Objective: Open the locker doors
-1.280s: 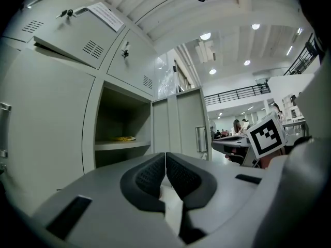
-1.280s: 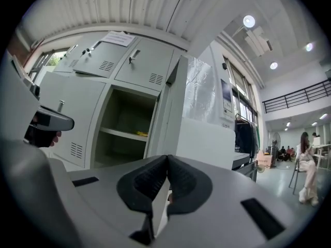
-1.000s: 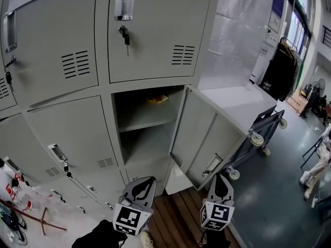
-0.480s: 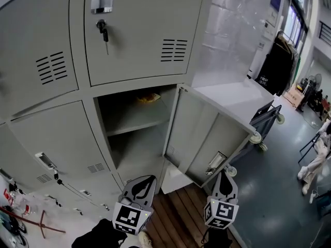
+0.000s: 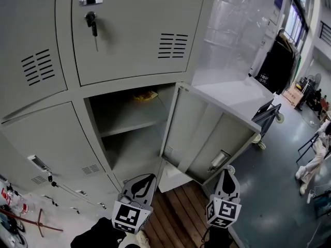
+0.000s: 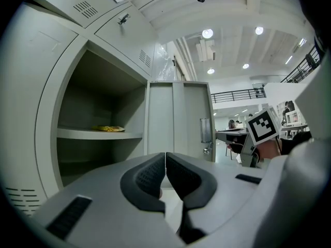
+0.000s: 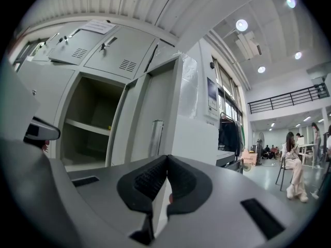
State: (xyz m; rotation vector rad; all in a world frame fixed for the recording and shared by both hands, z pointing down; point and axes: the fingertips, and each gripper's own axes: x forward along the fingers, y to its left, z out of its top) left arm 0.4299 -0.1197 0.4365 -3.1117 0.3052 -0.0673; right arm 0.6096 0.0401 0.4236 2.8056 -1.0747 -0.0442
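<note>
Two claws are hovering low in front of a grey locker bank, both empty. The left claw is showing its pads pressed together with nothing between them, and the right claw is likewise closed on nothing. Neither is touching the lockers.

One locker door is standing swung wide on its hinge, just ahead of the right claw, exposing a compartment split by a shelf. A flat yellow thing is lying on that shelf, toward its back edge. The door above is staying shut with a key hanging in its lock, and the door to the left is shut too.

Wooden floorboards are running beneath the claws, giving way to a glossy grey floor. A wheeled cart is parked beside the lockers, dark coats are hanging beyond it, and a person is sitting under round ceiling lights.
</note>
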